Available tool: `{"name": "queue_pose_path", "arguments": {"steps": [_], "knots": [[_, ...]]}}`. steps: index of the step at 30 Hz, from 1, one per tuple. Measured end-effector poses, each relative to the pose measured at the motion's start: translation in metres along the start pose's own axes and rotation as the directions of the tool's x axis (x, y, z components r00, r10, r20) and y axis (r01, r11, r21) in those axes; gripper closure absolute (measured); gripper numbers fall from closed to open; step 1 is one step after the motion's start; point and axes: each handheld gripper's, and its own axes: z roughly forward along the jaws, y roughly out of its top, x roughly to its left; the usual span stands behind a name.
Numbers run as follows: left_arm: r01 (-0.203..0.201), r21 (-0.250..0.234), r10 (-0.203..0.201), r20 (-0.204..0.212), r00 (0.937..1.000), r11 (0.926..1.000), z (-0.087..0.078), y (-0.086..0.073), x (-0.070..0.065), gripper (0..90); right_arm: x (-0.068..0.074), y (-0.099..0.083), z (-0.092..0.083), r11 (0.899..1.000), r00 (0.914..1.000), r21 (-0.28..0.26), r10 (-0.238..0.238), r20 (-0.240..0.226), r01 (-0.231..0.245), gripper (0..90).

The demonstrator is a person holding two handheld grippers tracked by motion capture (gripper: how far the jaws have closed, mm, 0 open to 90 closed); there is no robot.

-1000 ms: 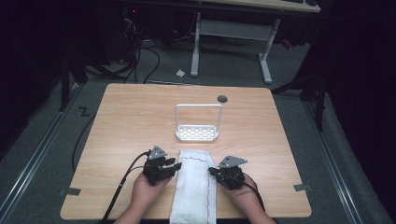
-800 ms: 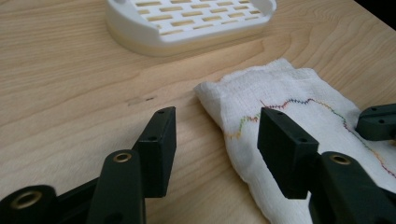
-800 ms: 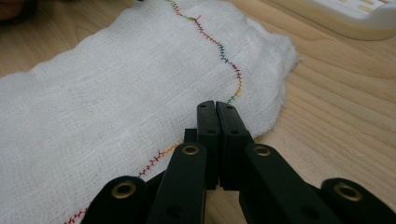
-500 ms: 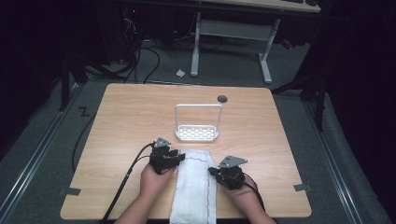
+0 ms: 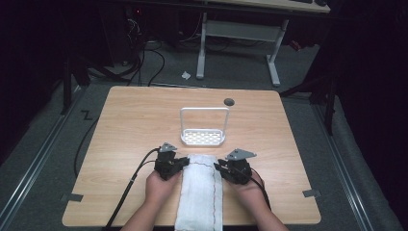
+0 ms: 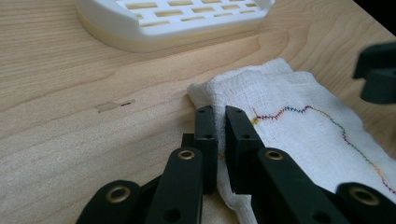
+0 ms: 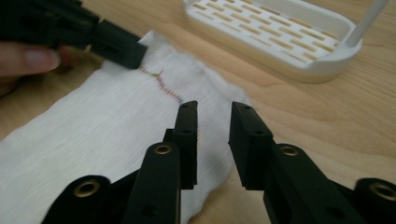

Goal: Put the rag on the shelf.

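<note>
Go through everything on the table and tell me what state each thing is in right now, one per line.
White cloth: folded into a long strip, lying flat, its near end hanging over the table edge.
Left gripper: jaws just closing, pinching the cloth's left edge.
Right gripper: jaws just opening, a gap between them, over the cloth's right edge.
White rack: upright, empty, apart from the cloth.

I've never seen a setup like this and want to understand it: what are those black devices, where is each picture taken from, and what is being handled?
A person holds a black hand-held tool with two jaws in each hand. One picture looks down from above the light wooden table; the other two come from cameras riding on each tool.

On the table lie a folded white cloth with coloured stitching and a white slotted plastic rack with a wire handle.

The left gripper has just been closing on the cloth's edge. The right gripper has just been opening, over the cloth's other side.
</note>
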Motion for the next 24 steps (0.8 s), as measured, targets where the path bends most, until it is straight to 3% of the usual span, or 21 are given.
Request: {"name": "queue_pose_path", "arguments": {"steps": [3,6,9,10,13,15,24], "knots": [[0.002,0.002,-0.002,0.002,1.0000,1.0000,0.000,0.000,0.000,83.9,-0.010,0.006,0.014,0.998,0.9985,0.020,0.055,0.006,-0.055,66.5],[0.008,0.004,-0.008,0.009,0.9999,1.0000,-0.001,0.000,0.001,83.7,-0.015,0.003,0.025,0.995,0.9962,0.045,0.082,0.028,-0.084,54.5],[0.007,0.003,-0.007,0.008,0.9999,1.0000,0.000,0.000,0.001,83.6,-0.015,0.000,0.032,0.993,0.9944,0.057,0.105,0.015,-0.105,48.2],[0.006,0.002,-0.006,0.008,0.9999,1.0000,0.000,0.000,0.001,83.6,-0.010,0.000,0.034,0.995,0.9964,0.063,0.079,0.033,-0.081,49.3],[0.004,0.002,-0.004,0.007,1.0000,1.0000,-0.001,0.000,0.000,83.5,-0.008,0.000,0.035,0.995,0.9966,0.060,0.075,0.033,-0.077,52.7],[0.003,0.002,-0.003,0.007,1.0000,1.0000,-0.001,-0.001,0.000,83.5,-0.008,-0.002,0.034,0.995,0.9958,0.049,0.091,-0.007,-0.091,61.1],[0.006,0.003,-0.006,0.007,1.0000,1.0000,-0.001,-0.001,0.000,83.5,-0.005,-0.004,0.035,0.995,0.9941,0.043,0.096,-0.050,-0.094,76.9]]}}
